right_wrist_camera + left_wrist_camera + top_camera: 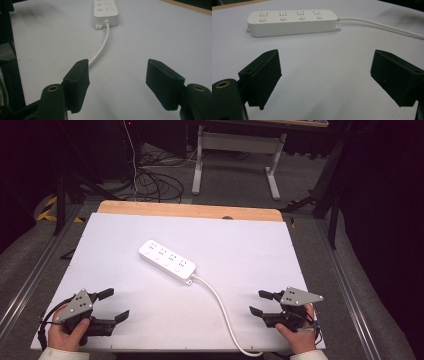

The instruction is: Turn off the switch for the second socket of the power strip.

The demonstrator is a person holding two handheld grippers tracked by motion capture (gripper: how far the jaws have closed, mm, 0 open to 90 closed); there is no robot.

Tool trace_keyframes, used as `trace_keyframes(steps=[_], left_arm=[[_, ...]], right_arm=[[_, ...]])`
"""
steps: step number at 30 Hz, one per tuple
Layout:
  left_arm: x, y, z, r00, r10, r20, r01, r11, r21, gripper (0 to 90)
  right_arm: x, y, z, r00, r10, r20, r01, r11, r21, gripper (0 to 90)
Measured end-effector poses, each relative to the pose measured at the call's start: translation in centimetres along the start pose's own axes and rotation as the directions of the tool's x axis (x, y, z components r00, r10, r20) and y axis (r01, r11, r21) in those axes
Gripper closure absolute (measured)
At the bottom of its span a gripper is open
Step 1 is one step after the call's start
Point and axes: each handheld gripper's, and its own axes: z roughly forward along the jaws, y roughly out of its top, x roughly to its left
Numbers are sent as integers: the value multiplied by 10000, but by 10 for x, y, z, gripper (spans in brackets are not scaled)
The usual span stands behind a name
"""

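A white power strip with several sockets lies near the middle of the white table top. Its white cable runs toward the front edge and drops off it. My left gripper rests at the front left, open, nothing between its jaws. At the front right sits my right gripper, also open and empty. In the left gripper view the power strip lies side-on beyond the gripper. The right gripper view looks along the cable to the strip's end, past the gripper.
The white sheet covers a wooden table whose bare edge shows at the back. Metal rails run along both sides. Beyond the table stand a white desk frame and tangled black cables on the floor.
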Motion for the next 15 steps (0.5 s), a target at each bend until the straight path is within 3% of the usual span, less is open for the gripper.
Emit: trace_keyframes(steps=[5, 10, 15], left_arm=[[-3, -8, 1, 10000, -14, -81, 15, 9998, 186, 105], [-2, -4, 1, 9995, -146, -268, 147, 9999, 52, 106], [-1, -2, -5, 9989, 3, -461, -5, 10000, -41, 96]], right_arm=[[0, 0, 0, 10000, -11, 1, 11, 10000, 12, 358], [0, 0, 1, 10000, -49, -12, 49, 10000, 78, 358], [1, 0, 1, 10000, -64, 5, 64, 9999, 84, 358]])
